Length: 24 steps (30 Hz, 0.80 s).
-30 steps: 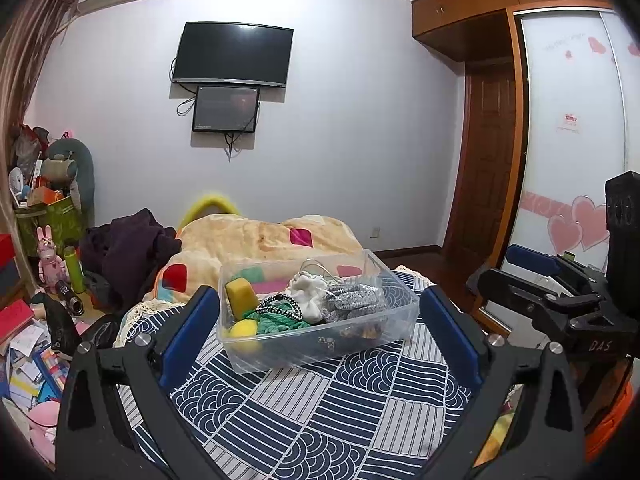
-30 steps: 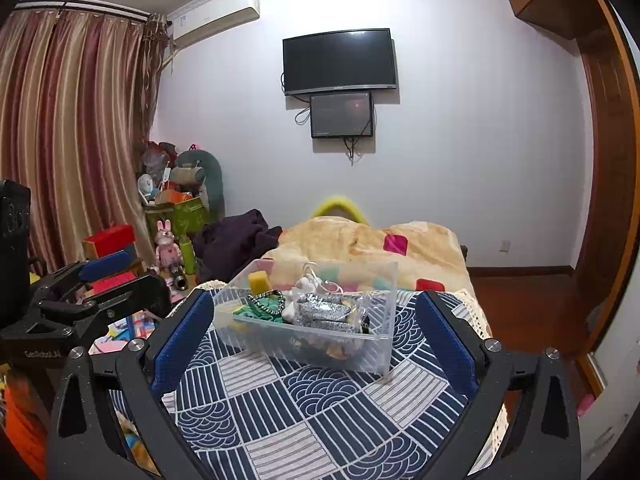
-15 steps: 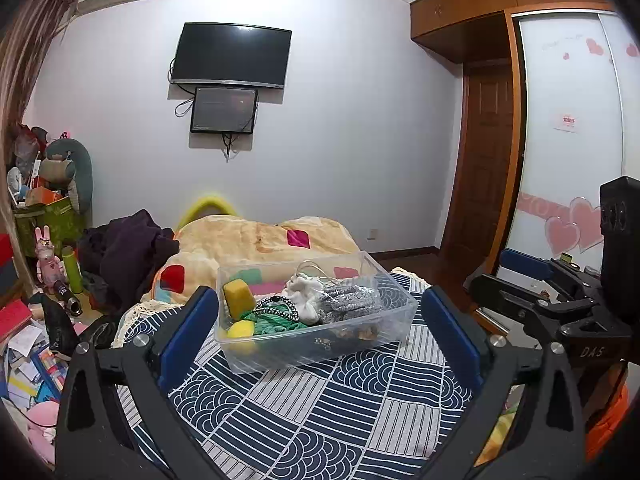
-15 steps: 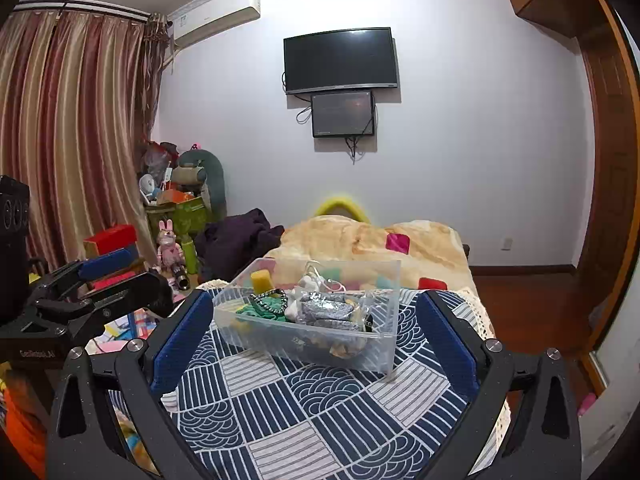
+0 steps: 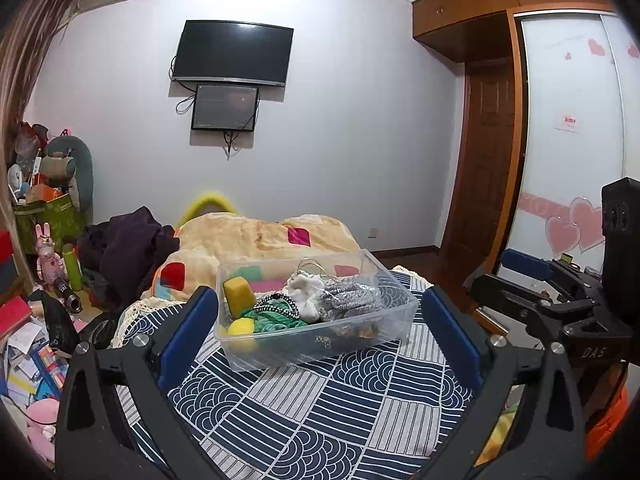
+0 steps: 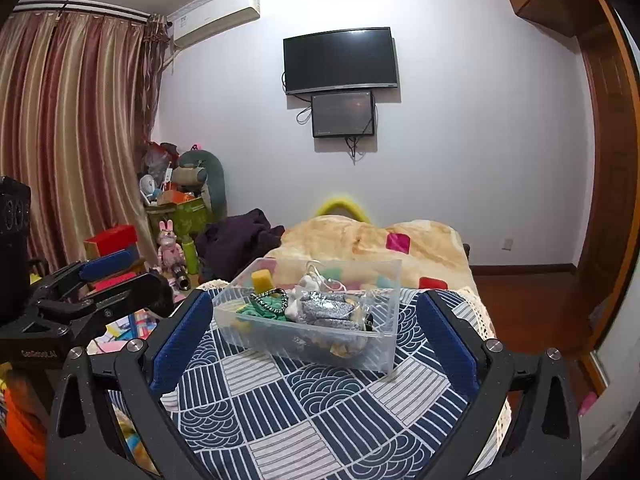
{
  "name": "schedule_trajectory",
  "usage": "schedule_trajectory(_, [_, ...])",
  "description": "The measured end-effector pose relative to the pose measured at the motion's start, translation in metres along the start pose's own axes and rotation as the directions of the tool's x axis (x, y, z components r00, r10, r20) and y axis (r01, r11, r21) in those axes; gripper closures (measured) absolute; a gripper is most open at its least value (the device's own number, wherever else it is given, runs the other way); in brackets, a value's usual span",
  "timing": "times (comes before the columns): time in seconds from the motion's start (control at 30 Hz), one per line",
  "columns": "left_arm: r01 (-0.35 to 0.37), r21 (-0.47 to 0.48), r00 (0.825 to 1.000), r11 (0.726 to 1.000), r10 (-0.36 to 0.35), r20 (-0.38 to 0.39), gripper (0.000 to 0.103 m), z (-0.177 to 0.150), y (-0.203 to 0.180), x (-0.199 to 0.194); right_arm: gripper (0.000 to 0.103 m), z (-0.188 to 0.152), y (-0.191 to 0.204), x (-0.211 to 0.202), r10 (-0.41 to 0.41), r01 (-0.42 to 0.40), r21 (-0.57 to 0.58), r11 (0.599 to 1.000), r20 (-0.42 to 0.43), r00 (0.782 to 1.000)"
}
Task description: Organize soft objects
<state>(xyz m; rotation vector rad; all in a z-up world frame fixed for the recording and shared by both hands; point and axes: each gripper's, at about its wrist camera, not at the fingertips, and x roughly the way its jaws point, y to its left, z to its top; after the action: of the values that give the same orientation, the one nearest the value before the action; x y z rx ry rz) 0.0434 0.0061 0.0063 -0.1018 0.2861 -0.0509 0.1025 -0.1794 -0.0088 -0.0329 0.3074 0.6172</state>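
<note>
A clear plastic bin (image 5: 320,344) stands on a blue and white patterned cloth (image 5: 320,412). It holds a yellow sponge (image 5: 239,290), a yellow ball (image 5: 241,328), green fabric (image 5: 276,320), a white soft item (image 5: 306,296) and a silver glittery piece (image 5: 350,298). My left gripper (image 5: 318,320) is open and empty, a little short of the bin. My right gripper (image 6: 314,322) is open and empty, facing the same bin (image 6: 316,344). Each gripper shows in the other's view: the right one (image 5: 532,292) and the left one (image 6: 108,280).
A beige blanket (image 5: 256,240) with coloured patches lies behind the bin, dark clothes (image 5: 128,248) to its left. Toys, boxes and papers clutter the floor at the left (image 5: 36,320). A wardrobe (image 5: 568,140) and a door (image 5: 480,160) stand at the right.
Both views have shifted slightly; the bin sits a little lower and closer in the frames. Both grippers stay open and empty.
</note>
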Motion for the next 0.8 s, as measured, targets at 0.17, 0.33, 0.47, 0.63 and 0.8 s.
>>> schedule_trajectory(0.17, [0.007, 0.003, 1.000, 1.000, -0.007, -0.001, 0.000, 0.0002, -0.0002, 0.0005, 0.001, -0.0002, -0.0002, 0.0006, -0.001, 0.001, -0.002, 1.000, 0.001, 1.000])
schedule_trajectory(0.33, [0.006, 0.003, 1.000, 1.000, -0.006, 0.002, 0.000, 0.0001, -0.0005, -0.0010, 0.001, -0.0003, -0.0005, 0.0013, -0.005, 0.005, -0.002, 1.000, -0.001, 1.000])
schedule_trajectory(0.47, [0.022, -0.003, 1.000, 1.000, -0.022, -0.009, 0.000, -0.0001, 0.0005, 0.0008, 0.001, -0.0003, -0.0011, 0.0015, -0.005, 0.005, -0.001, 1.000, -0.001, 1.000])
schedule_trajectory(0.63, [0.018, 0.002, 1.000, 1.000, -0.018, -0.011, 0.000, -0.0007, 0.0004, 0.0017, 0.001, -0.0005, -0.0012, 0.0016, -0.004, 0.004, 0.000, 1.000, -0.002, 1.000])
schedule_trajectory(0.8, [0.014, -0.001, 1.000, 1.000, -0.014, -0.009, 0.000, -0.0011, 0.0001, 0.0015, 0.001, -0.0003, -0.0011, 0.0014, -0.002, 0.002, 0.000, 1.000, -0.002, 1.000])
